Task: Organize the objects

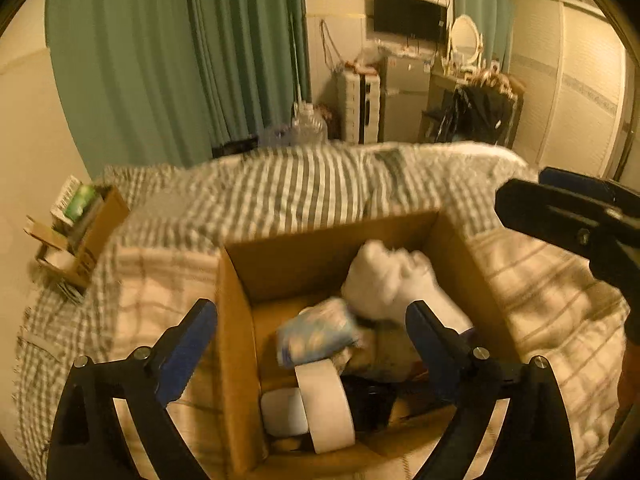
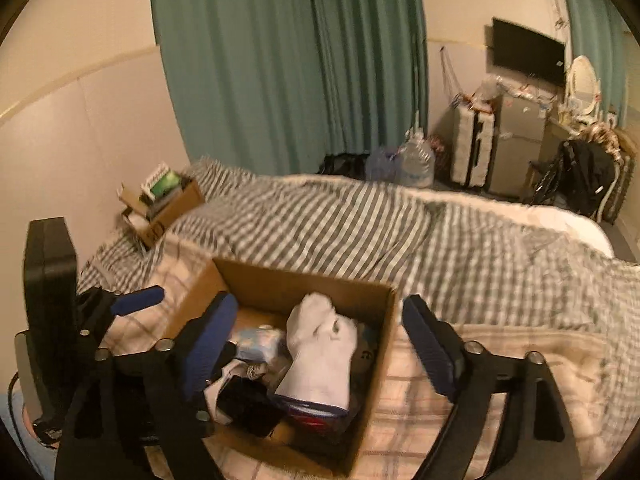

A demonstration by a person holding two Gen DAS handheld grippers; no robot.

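Observation:
An open cardboard box [image 1: 236,320] [image 2: 380,344] sits on the bed. Inside it are a white rolled sock bundle [image 1: 388,280] [image 2: 320,352], a light blue packet [image 1: 316,332] [image 2: 256,340], a roll of white tape [image 1: 324,404], a small white case [image 1: 282,410] and dark items. My left gripper [image 1: 312,320] is open and empty, hovering over the box; it also shows at the left of the right wrist view [image 2: 132,300]. My right gripper [image 2: 320,320] is open and empty above the box; it also shows at the right of the left wrist view [image 1: 560,208].
The bed has a striped duvet [image 2: 360,232] and a checked blanket [image 2: 500,360]. A second cardboard box with books [image 1: 80,232] [image 2: 164,200] sits at the bed's far left by the wall. Green curtains, a water jug, a suitcase and a dresser stand beyond the bed.

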